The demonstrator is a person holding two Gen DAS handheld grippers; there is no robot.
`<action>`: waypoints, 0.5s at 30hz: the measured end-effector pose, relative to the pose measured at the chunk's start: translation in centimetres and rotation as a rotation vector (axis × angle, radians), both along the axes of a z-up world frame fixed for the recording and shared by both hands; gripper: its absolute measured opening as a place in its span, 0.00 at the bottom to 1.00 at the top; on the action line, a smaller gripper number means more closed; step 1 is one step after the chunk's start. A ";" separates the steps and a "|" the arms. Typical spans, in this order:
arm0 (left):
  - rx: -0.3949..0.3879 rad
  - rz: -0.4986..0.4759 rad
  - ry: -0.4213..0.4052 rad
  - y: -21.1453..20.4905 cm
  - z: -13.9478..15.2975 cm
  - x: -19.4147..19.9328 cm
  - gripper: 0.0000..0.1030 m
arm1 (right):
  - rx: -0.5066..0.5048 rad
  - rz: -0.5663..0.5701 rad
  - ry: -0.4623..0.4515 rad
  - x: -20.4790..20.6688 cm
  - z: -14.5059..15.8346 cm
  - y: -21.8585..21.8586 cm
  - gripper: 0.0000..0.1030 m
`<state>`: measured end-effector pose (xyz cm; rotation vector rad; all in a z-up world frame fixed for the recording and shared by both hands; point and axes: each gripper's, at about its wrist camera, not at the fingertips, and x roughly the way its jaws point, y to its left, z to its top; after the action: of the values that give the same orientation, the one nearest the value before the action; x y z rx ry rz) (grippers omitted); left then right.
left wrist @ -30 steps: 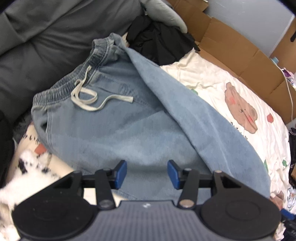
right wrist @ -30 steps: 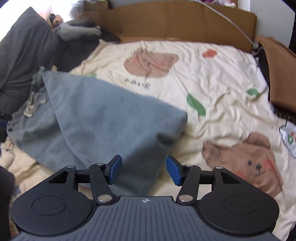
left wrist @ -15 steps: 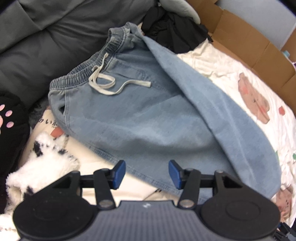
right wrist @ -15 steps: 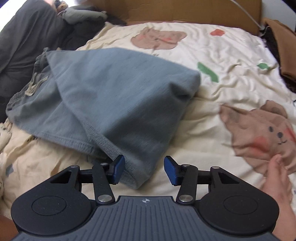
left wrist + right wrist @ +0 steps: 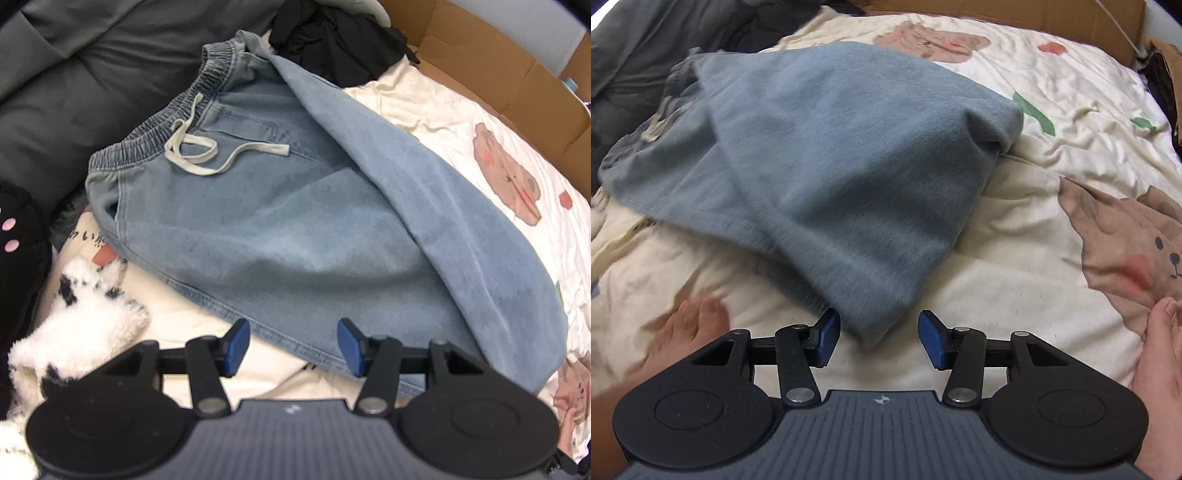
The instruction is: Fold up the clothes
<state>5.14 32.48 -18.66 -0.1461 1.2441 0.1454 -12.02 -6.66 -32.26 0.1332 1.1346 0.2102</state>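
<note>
Light blue jeans (image 5: 258, 221) lie on the bed, folded over on themselves, with the elastic waistband (image 5: 166, 125) and white drawstring (image 5: 207, 155) at the far left. My left gripper (image 5: 293, 345) hangs open just above the jeans' near hem, with nothing pressed between its blue pads. In the right wrist view the folded jeans (image 5: 831, 155) taper to a corner that reaches in between the jaws of my right gripper (image 5: 879, 338). Those jaws are closing; the left pad (image 5: 827, 334) is at the cloth's edge and the right pad stands clear of it.
The cream bedsheet (image 5: 1015, 266) has bear prints. A grey duvet (image 5: 74, 74) and black clothes (image 5: 332, 40) lie beyond the waistband, with cardboard (image 5: 498, 66) along the far side. A white fluffy item (image 5: 81, 321) is near left. A person's bare feet (image 5: 690, 325) (image 5: 1160, 354) flank my right gripper.
My right gripper has come down to the jeans' folded corner, which now lies between its jaws; the jaws have narrowed a little. The left view has pulled back to the jeans' near hem.
</note>
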 end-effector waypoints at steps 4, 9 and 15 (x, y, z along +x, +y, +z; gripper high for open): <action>0.023 -0.022 0.007 -0.3 0.5 -0.3 0.54 | 0.023 -0.015 0.037 0.9 0.6 -0.5 0.10; 0.029 -0.016 -0.030 0.0 2.5 -0.4 0.54 | 0.029 -0.006 0.003 2.0 4.8 -0.9 0.05; -0.008 0.023 -0.068 0.7 5.0 -0.4 0.54 | -0.024 0.055 -0.068 5.6 10.5 -2.6 0.02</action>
<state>4.78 33.18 -13.69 -0.1711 1.1759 0.1539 -6.41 -9.30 -21.77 0.0727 1.0737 0.2480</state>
